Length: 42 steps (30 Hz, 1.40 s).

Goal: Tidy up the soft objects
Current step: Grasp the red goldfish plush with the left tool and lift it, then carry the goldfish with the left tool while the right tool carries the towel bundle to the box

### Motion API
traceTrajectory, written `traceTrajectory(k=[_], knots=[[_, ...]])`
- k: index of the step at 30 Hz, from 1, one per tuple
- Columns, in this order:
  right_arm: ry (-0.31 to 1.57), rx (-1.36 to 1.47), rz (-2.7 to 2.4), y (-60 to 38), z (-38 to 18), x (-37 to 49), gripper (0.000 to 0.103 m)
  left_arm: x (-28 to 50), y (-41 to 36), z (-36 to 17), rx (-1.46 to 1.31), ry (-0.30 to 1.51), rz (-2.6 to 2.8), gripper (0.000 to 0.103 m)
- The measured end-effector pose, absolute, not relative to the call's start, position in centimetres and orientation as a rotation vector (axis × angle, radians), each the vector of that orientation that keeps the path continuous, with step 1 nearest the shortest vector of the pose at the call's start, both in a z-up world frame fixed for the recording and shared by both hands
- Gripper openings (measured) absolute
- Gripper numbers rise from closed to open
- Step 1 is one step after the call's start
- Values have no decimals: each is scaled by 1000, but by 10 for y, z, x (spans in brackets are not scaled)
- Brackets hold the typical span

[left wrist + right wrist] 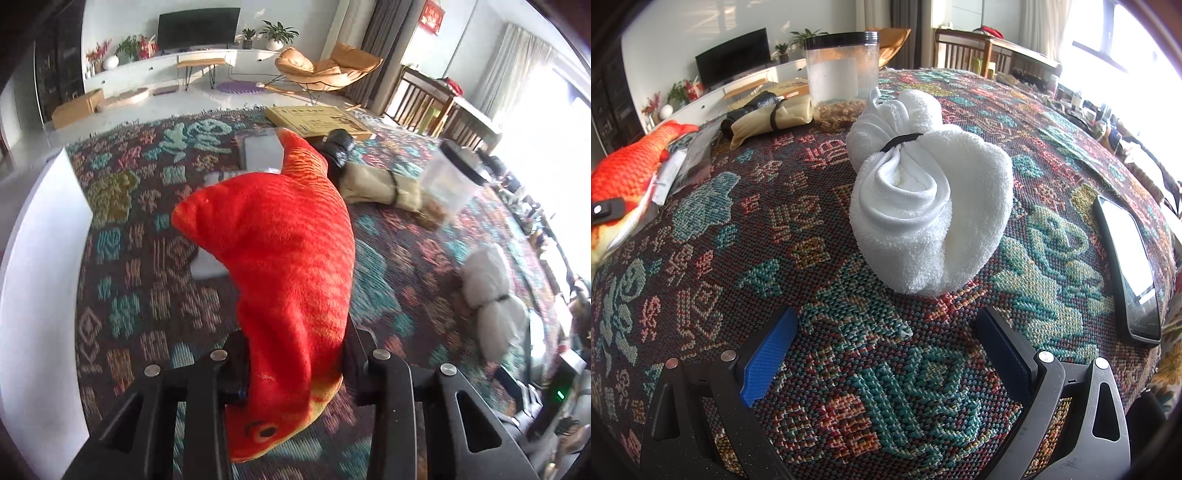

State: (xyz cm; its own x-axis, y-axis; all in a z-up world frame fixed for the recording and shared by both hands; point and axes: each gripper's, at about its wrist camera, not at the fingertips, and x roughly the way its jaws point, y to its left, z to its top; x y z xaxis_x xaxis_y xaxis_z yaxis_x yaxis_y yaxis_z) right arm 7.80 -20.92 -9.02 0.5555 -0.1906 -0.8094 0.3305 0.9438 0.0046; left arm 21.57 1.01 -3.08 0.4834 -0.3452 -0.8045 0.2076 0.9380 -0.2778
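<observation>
Left gripper (295,365) clamped on red plush fish (280,251) — lifted above patterned cloth (147,295); right gripper (886,354) spread wide, empty — white bundled towel (923,206) lying just ahead on cloth.

A: Where does the towel bundle (923,206) sit?

B: On the woven cloth (849,369), ahead of the right gripper (886,354). Behind it stands the jar (842,74), and left of the jar lies a strapped roll (772,116).

A: And the phone (1126,269)?

B: Right of the bundle, near the cloth's edge.

A: The fish toy (288,258)?

B: Far left, between the left gripper's (295,369) fingers, above the cloth, with a box (317,120) beyond it.
</observation>
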Motion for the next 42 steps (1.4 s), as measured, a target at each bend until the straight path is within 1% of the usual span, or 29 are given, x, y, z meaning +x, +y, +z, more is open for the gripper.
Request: traceTrajectory(k=[3,4,5,6,7,8,11,15,18,20,25,32,34,36,38,42], knots=[[933,163,-309,-209,-90,78,99,162,22,-35,-239,1054,-403,38],[933,163,-309,-209,-90,78,99,148,24,-39,-260,1071,-406,44],[933,163,-309,-209,-90,78,99,138,28,-48,-273,1091,-397,58],[933,163,-309,-209,-90,78,99,129,30,-56,-276,1106,-385,67],[933,163,-309,-209,-90,78,99,123,34,-64,-271,1113,-364,82],[933,163,-309,-209,-90,78,99,119,39,-70,-261,1113,-326,87],[933,163,-309,-209,-90,78,99,113,55,-71,-273,1097,-252,87],[933,162,-310,-209,-90,78,99,108,64,-45,-278,994,-250,87],[933,162,-310,-209,-90,78,99,107,50,-29,-195,933,-317,97],[933,162,-310,-209,-90,78,99,106,31,-27,-130,938,-379,99],[933,162,-310,-209,-90,78,99,104,-7,-47,14,979,-403,99],[933,162,-310,-209,-90,78,99,114,-18,-84,144,1011,-259,99],[934,162,-310,-209,-90,78,99,117,-16,-92,162,1022,-227,100],[934,162,-310,-209,-90,78,99,118,-15,-97,179,1029,-203,103],[932,171,-302,-210,-89,77,98,120,-11,-100,149,1036,-206,103],[890,331,-223,-224,-76,57,97,124,-5,-101,102,1059,-204,103]])
